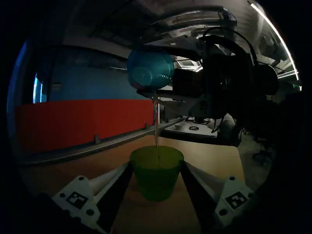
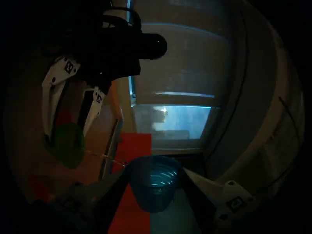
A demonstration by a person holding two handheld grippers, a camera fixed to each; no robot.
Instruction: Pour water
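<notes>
left tool (image 1: 156,167) clamping green cup (image 1: 156,179), right tool (image 2: 155,171) clamping tipped blue cup (image 2: 152,185), water (image 1: 156,124) streaming

No legible txt, nos. or brands, just b/w marker squares (image 1: 77,199) on left claw (image 1: 156,171)

A wooden desk (image 1: 210,156) stretches ahead in dim light. A grey rail (image 1: 97,145) runs along its far edge. Behind the rail stands a red panel (image 1: 82,121), with a blue wall (image 1: 85,84) above it. Farther off is a second desk (image 1: 202,134), paler, carrying a small white bowl (image 1: 179,126) and a black coil of cable (image 1: 194,128) just beside it. A bright light strip (image 1: 273,31) crosses the ceiling. In the right gripper view, a pale bluish window (image 2: 175,121) lies next to the red panel.
</notes>
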